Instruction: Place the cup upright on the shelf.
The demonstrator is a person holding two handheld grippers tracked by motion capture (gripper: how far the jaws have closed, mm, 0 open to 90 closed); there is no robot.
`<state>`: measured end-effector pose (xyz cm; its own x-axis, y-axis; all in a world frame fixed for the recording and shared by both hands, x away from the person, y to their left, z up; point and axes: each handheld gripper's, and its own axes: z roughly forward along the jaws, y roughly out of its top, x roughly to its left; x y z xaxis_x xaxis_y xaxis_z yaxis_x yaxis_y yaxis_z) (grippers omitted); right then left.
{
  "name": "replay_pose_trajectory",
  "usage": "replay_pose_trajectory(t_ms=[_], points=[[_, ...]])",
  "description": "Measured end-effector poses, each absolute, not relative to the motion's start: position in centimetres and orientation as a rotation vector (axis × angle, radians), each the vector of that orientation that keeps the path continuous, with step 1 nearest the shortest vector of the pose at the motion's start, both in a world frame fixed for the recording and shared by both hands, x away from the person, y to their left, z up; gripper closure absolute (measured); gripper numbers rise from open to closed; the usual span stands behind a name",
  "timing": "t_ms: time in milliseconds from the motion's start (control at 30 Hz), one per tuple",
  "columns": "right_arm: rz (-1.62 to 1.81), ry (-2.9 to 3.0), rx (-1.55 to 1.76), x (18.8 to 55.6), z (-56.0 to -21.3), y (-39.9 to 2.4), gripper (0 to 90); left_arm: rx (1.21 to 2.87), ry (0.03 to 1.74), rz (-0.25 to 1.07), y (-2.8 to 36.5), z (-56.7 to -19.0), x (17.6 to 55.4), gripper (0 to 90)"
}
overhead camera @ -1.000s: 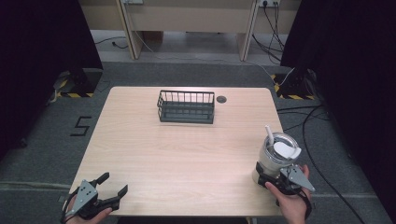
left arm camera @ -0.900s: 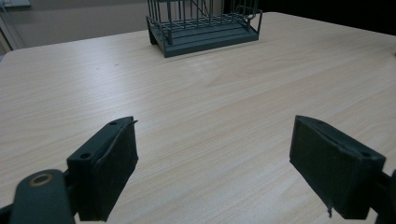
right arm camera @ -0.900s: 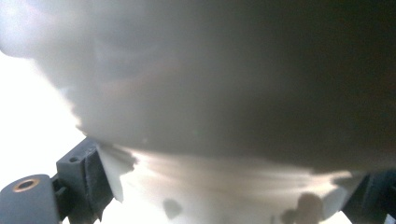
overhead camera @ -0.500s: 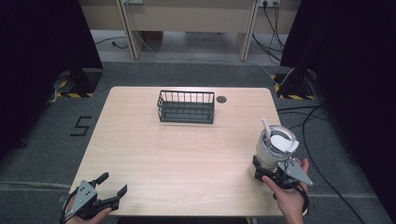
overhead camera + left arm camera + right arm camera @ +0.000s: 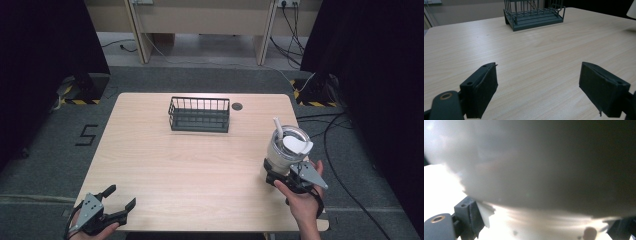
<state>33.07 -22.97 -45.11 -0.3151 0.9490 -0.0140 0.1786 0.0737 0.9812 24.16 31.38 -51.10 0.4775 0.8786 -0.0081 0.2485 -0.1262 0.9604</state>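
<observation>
At table's right edge, right hand-held gripper clamps tumbler upright.

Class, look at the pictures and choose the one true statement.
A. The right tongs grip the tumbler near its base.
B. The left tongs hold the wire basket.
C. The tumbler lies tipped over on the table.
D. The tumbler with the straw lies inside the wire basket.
A: in the high view the right tongs close around the lower part of the upright tumbler, well apart from the wire basket.
</observation>
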Motion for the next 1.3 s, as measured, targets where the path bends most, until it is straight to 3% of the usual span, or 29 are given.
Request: replay_pose_trajectory(t_ms=[1300], points=[[1.396,1.638,1.099,38.6,-42.6,-16.9,10.3,1.65,0.964,0.718,31.2,-51.0,24.1,14.5]])
